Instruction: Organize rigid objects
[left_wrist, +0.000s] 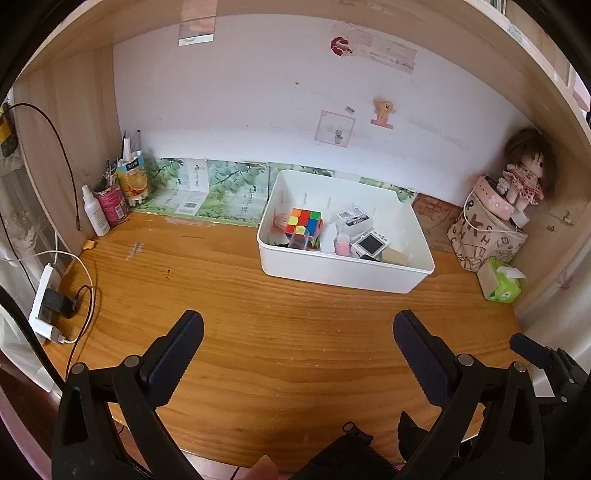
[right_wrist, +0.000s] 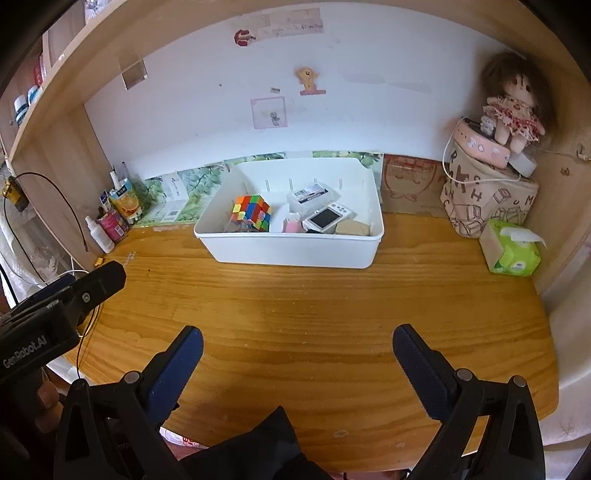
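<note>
Both grippers, left (left_wrist: 297, 332) and right (right_wrist: 297, 347), hover near, jaws apart and empty; the puzzle cube (right_wrist: 251, 212) and small items lie gathered inside the far white bin (right_wrist: 288, 251), suggesting sorting is finished.

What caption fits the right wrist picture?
Open right gripper above wooden desk, facing a white bin holding a colourful cube.

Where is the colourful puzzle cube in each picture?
Left wrist view: the puzzle cube sits centre, in the left part of the white bin.
Right wrist view: the cube is left of centre, again in the bin's left part.
Shared landmark: the doll at far right.
</note>
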